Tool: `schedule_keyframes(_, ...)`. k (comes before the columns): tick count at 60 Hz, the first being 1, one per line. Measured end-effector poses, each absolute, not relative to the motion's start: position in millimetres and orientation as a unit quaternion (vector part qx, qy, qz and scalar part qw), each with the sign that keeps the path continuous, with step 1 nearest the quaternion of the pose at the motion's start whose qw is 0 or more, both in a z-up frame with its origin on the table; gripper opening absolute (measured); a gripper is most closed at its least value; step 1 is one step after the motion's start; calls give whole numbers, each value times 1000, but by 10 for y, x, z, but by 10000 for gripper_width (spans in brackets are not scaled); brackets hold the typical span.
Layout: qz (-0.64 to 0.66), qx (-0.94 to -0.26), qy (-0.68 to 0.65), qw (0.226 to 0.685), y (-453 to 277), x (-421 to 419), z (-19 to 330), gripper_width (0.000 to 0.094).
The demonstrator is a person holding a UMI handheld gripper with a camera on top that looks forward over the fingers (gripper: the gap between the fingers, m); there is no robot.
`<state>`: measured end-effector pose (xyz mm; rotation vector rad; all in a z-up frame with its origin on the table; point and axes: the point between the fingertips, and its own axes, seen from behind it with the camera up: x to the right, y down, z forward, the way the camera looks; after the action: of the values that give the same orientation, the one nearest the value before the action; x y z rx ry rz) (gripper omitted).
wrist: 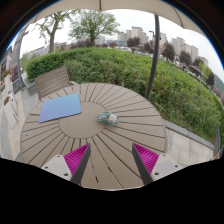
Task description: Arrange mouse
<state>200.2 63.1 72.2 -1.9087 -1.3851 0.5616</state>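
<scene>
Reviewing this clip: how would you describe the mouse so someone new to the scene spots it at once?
Start at the round slatted wooden table on the terrace, with the open gripper low at its near edge. The mouse sits near the table's centre, beyond the fingers. It is small, pale and lumpy, unlike the flat blue pad further left, the only other item on the table.

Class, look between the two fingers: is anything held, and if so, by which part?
Nothing is held. The hand-held gripper is open over the table; the mouse lies beyond the fingers, beside the mat.
</scene>
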Motion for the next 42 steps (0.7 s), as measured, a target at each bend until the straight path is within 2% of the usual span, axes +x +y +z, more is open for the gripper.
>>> schedule_keyframes(17,243,-698,-552,386,982,1264,443,853)
schedule_keyframes(28,250,-696,-568,362,1134,752,70,855)
schedule_keyframes(42,259,-706,-570,332,1351,309,-111,856)
